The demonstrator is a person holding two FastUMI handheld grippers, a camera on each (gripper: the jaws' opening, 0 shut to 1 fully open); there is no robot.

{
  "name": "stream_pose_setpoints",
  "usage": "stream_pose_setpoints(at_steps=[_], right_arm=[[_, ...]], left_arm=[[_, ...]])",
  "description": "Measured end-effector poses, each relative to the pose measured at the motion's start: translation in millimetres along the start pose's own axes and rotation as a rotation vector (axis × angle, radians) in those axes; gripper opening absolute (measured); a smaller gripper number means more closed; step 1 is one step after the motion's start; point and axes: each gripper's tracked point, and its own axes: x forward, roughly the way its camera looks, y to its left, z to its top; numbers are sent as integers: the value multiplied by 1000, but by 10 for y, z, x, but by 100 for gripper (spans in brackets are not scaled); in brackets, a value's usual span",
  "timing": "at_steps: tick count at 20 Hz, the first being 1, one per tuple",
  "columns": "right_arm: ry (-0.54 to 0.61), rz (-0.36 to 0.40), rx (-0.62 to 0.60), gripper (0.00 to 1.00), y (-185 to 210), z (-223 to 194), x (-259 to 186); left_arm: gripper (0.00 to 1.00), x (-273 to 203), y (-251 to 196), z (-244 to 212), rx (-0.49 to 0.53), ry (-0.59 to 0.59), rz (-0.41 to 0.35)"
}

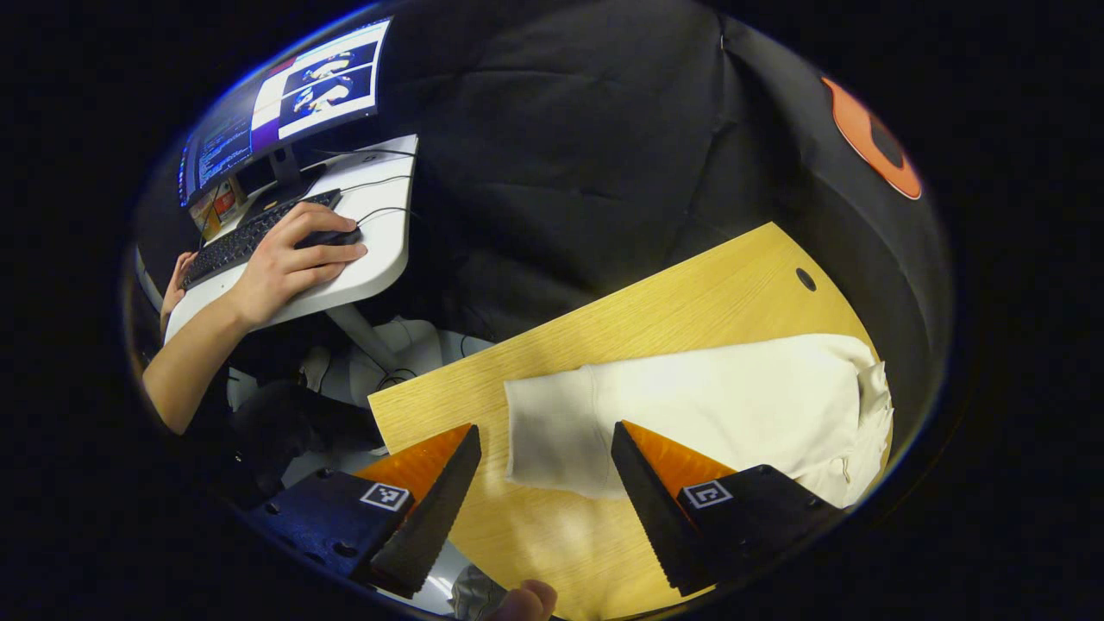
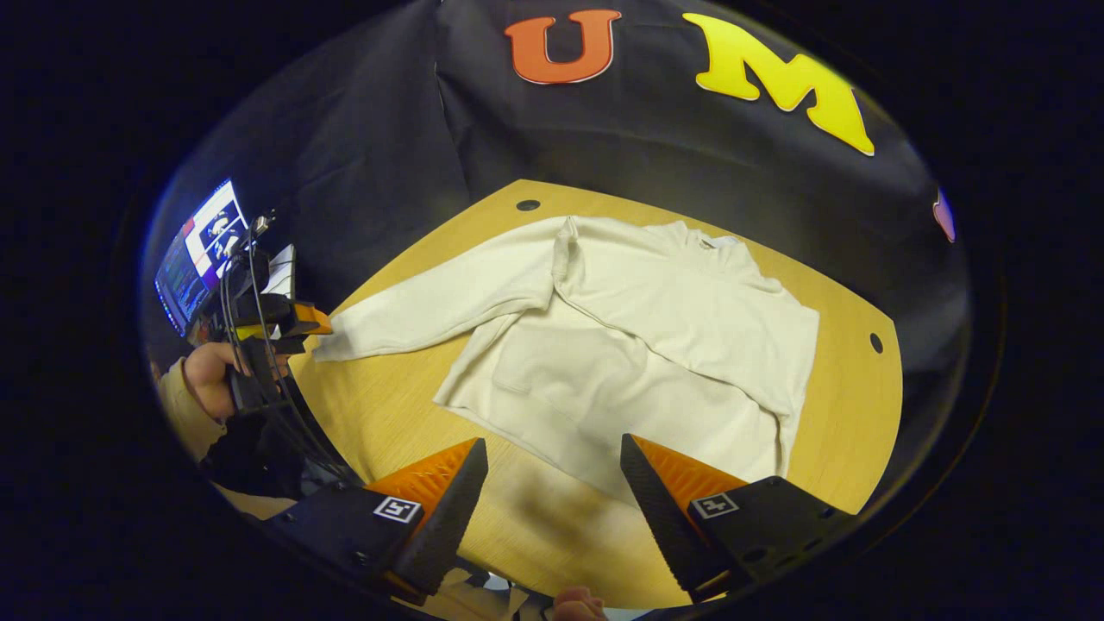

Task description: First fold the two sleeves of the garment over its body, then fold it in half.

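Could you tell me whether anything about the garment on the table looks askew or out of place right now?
The garment is lopsided: one sleeve already lies folded across the body, while the other sleeve stretches out flat toward the table edge, unfolded. Both grippers are open above the table, holding nothing.

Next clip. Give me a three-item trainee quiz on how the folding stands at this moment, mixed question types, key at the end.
1. True or false: both sleeves already lie folded over the cream sweatshirt.
2. Which sleeve still lies stretched out on the wooden table? A) the one reaching toward the left claw B) the one on the far side from that claw
3. Fill in: the right claw is ____, with nothing between its fingers.

Key: 1 false: the outstretched sleeve is unfolded, while the other sleeve lies across the body. 2 A. 3 open.
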Motion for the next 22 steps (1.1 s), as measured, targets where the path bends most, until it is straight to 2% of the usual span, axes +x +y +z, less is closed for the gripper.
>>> stream_pose_setpoints(at_steps=[6,8,12,14,15,16,18,19,21,22], right_arm=[[7,-2,8,97,44,29,82],[17,1,15,97,53,1,118],[27,1,28,97,33,-36,141],[28,-1,39,97,-8,-60,136],[29,-2,47,97,-37,-73,123],[30,-7,53,97,-65,-85,119],[27,-14,74,97,-131,-97,97],[22,-24,95,97,-180,-106,69],[9,-26,134,97,-239,-108,15],[2,-29,149,97,-270,-116,-27]], left_arm=[[99,170,-15,-136,-50,123,0],[100,175,-8,-153,-36,148,13],[95,197,-31,-168,-4,179,21],[87,213,-79,-175,14,198,1],[77,215,-95,-182,13,209,-2],[80,222,-114,-180,21,218,-5],[66,228,-136,-175,35,225,-16],[69,235,-160,-164,41,228,-24],[54,254,-189,-160,69,233,-44],[43,265,-212,-159,67,232,-53]])
